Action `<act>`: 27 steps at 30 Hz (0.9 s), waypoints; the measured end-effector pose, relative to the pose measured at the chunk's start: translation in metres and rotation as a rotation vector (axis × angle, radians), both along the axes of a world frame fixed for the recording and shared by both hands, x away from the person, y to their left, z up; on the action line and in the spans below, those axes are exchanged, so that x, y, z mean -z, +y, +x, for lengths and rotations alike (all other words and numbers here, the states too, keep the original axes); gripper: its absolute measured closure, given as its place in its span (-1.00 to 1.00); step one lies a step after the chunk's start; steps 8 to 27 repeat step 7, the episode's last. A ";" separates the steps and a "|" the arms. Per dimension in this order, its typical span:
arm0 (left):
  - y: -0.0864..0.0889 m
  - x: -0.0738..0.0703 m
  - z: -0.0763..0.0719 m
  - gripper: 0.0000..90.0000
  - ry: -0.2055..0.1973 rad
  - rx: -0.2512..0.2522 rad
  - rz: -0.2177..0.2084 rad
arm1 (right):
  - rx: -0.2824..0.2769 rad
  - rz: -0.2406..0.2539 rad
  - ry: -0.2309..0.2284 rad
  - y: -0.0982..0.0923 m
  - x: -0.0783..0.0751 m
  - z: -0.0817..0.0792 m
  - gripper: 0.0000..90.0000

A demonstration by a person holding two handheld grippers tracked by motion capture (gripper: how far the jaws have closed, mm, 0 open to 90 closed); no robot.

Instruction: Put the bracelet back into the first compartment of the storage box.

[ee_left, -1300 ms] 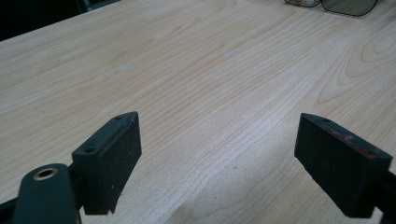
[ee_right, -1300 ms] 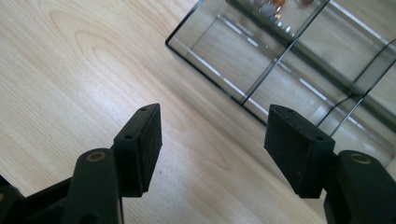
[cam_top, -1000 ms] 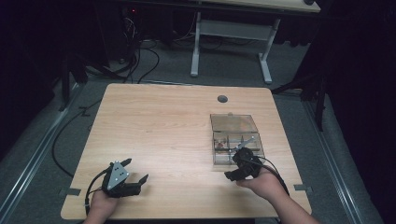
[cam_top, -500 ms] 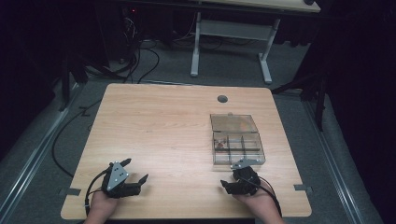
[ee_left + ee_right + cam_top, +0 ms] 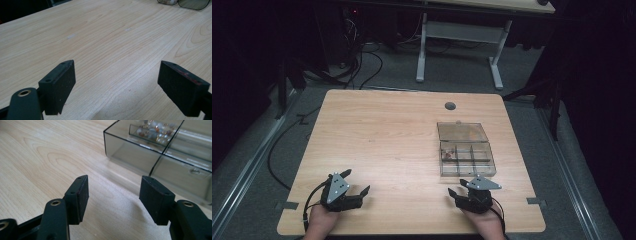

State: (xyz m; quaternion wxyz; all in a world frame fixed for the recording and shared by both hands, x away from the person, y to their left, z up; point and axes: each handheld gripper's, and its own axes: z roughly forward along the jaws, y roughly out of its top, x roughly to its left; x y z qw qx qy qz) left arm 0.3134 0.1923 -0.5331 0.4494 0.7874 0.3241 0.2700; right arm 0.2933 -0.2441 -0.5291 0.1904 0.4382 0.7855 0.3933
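A clear plastic compartment box [image 5: 472, 165] stands on the right half of the wooden table [image 5: 387, 135], its lid [image 5: 462, 131] open and lying flat behind it. Small beads [image 5: 449, 152] lie in its far left compartment. In the right gripper view the box [image 5: 140, 152] sits just ahead and to the right, with the beads [image 5: 152, 128] behind its near wall. My right gripper [image 5: 458, 187] [image 5: 113, 195] rests open and empty near the table's front edge, a little short of the box. My left gripper [image 5: 358, 181] [image 5: 116, 82] rests open and empty at the front left.
A round cable hole [image 5: 450, 106] sits near the table's far edge. Another desk's white legs [image 5: 422, 50] stand on the grey floor beyond. Cables [image 5: 362, 65] trail on the floor at the far left. The box's corner [image 5: 185, 2] shows far off in the left gripper view.
My right gripper has drawn back from over the box to the table's front edge. The left gripper has stayed where it was.
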 end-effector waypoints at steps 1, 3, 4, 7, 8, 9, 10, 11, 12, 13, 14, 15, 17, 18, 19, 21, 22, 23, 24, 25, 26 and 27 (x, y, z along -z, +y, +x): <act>0.000 0.000 0.000 -0.66 -0.001 0.000 0.001 | -0.002 -0.002 0.002 0.000 0.000 0.000 -0.11; -0.001 0.000 0.000 -0.66 0.001 -0.002 0.005 | 0.003 -0.009 -0.001 0.001 0.000 0.000 -0.11; -0.001 0.000 0.000 -0.66 0.002 -0.003 0.009 | 0.001 -0.008 -0.002 0.001 0.000 0.000 -0.12; -0.001 0.000 0.000 -0.66 0.000 -0.001 0.016 | 0.004 0.006 -0.003 0.000 0.000 -0.001 -0.13; -0.001 0.000 0.000 -0.66 0.000 -0.001 0.016 | 0.004 0.006 -0.003 0.000 0.000 -0.001 -0.13; -0.001 0.000 0.000 -0.66 0.000 -0.001 0.016 | 0.004 0.006 -0.003 0.000 0.000 -0.001 -0.13; -0.001 0.000 0.000 -0.66 0.000 -0.001 0.016 | 0.004 0.006 -0.003 0.000 0.000 -0.001 -0.13; -0.001 0.000 0.000 -0.66 0.000 -0.001 0.016 | 0.004 0.006 -0.003 0.000 0.000 -0.001 -0.13; -0.001 0.000 0.000 -0.66 0.000 -0.001 0.016 | 0.004 0.006 -0.003 0.000 0.000 -0.001 -0.13; -0.001 0.000 0.000 -0.66 0.000 -0.001 0.016 | 0.004 0.006 -0.003 0.000 0.000 -0.001 -0.13; -0.001 0.000 0.000 -0.66 0.000 -0.001 0.016 | 0.004 0.006 -0.003 0.000 0.000 -0.001 -0.13; -0.001 0.000 0.000 -0.66 0.000 -0.001 0.016 | 0.004 0.006 -0.003 0.000 0.000 -0.001 -0.13; -0.001 0.000 0.000 -0.66 0.000 -0.001 0.016 | 0.004 0.006 -0.003 0.000 0.000 -0.001 -0.13; -0.001 0.000 0.000 -0.66 0.000 -0.001 0.016 | 0.004 0.006 -0.003 0.000 0.000 -0.001 -0.13; -0.001 0.000 0.000 -0.66 0.000 -0.001 0.016 | 0.004 0.006 -0.003 0.000 0.000 -0.001 -0.13; -0.001 0.000 0.000 -0.66 0.000 -0.001 0.016 | 0.004 0.006 -0.003 0.000 0.000 -0.001 -0.13; -0.001 0.000 0.000 -0.66 0.000 -0.001 0.016 | 0.004 0.006 -0.003 0.000 0.000 -0.001 -0.13; -0.001 0.000 0.000 -0.66 0.000 -0.001 0.016 | 0.004 0.006 -0.003 0.000 0.000 -0.001 -0.13; -0.001 0.000 0.000 -0.66 0.000 -0.001 0.016 | 0.004 0.006 -0.003 0.000 0.000 -0.001 -0.13; -0.001 0.000 0.000 -0.66 0.000 -0.001 0.016 | 0.004 0.006 -0.003 0.000 0.000 -0.001 -0.13; -0.001 0.000 0.000 -0.66 0.000 -0.001 0.016 | 0.004 0.006 -0.003 0.000 0.000 -0.001 -0.13; -0.001 0.000 0.000 -0.66 0.000 -0.001 0.016 | 0.004 0.006 -0.003 0.000 0.000 -0.001 -0.13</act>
